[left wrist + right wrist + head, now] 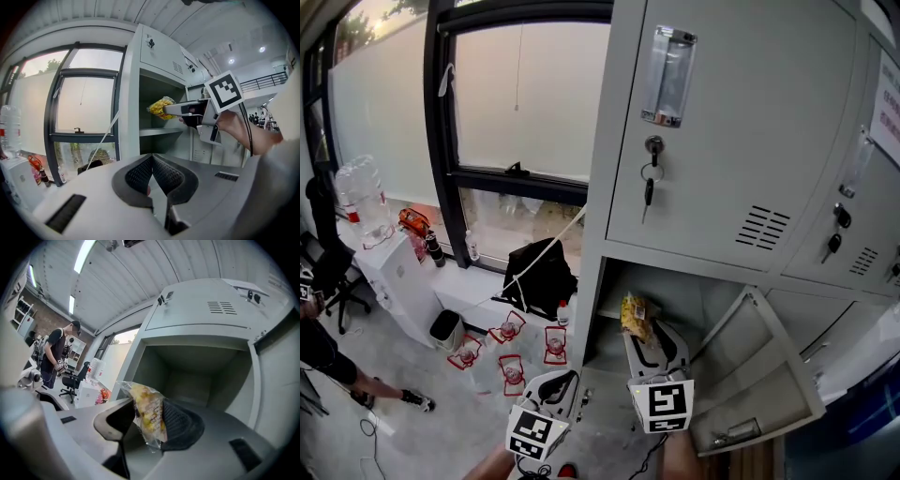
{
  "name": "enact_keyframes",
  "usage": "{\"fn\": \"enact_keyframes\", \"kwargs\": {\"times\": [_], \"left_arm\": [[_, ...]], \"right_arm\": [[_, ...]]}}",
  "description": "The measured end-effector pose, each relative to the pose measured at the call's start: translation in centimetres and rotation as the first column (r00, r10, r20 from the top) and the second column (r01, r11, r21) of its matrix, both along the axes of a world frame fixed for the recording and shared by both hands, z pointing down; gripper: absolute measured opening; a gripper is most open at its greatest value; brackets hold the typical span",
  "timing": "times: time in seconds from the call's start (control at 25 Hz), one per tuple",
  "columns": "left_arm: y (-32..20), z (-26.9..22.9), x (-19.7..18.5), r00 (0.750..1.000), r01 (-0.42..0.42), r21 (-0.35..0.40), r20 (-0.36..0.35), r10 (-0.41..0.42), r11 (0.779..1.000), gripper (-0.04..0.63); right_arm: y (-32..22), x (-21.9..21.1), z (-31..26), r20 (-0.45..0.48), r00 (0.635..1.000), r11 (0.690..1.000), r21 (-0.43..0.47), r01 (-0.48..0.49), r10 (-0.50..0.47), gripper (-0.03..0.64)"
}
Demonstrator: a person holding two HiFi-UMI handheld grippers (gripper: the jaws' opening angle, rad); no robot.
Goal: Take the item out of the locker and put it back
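Note:
A clear bag of yellow snacks (633,314) is pinched upright in my right gripper (643,330), which is shut on it at the mouth of the open lower locker compartment (703,300). In the right gripper view the bag (143,401) sits between the pads, with the bare grey compartment (197,366) behind it. My left gripper (557,386) hangs lower and left, outside the locker. Its pads (140,176) meet with nothing between them. From the left gripper view the bag (161,107) and the right gripper (172,109) show in front of the compartment shelf (157,132).
The compartment's door (769,375) is swung open to the right. A key (649,187) hangs in the shut door above. On the floor at the left are a black bag (539,272), several red-and-white packs (511,352), a small bin (445,328) and a white cabinet (394,272). A person (328,356) stands at far left.

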State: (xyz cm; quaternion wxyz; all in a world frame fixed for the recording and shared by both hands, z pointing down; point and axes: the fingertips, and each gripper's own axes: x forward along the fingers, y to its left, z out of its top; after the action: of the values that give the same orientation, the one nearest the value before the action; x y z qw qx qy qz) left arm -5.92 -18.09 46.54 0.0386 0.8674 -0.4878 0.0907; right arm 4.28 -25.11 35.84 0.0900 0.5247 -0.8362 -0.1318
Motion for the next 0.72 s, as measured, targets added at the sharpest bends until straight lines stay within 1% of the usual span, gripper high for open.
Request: {"fn": "enact_keyframes", "kwargs": {"times": [0.12, 0.48, 0.72], "left_arm": [[0.1, 0.1, -0.4, 1.0, 0.012, 0.0, -0.002, -0.012, 1.0, 0.021], [0.1, 0.2, -3.2, 0.996, 0.084, -0.005, -0.011, -0.084, 0.996, 0.021], [0.2, 0.5, -3.8, 0.995, 0.101, -0.014, -0.009, -0.101, 0.995, 0.021]], "right_arm": [[-1.4, -1.1, 0.4, -0.038, 0.999, 1.0, -0.022, 0.015, -0.016, 0.19], [-4.8, -2.6, 2.8, -0.148, 0.989, 0.998, -0.065, 0.003, -0.012, 0.193], [-6.3, -3.3, 4.3, -0.197, 0.98, 0.996, -0.088, -0.015, -0.003, 0.199]]}}
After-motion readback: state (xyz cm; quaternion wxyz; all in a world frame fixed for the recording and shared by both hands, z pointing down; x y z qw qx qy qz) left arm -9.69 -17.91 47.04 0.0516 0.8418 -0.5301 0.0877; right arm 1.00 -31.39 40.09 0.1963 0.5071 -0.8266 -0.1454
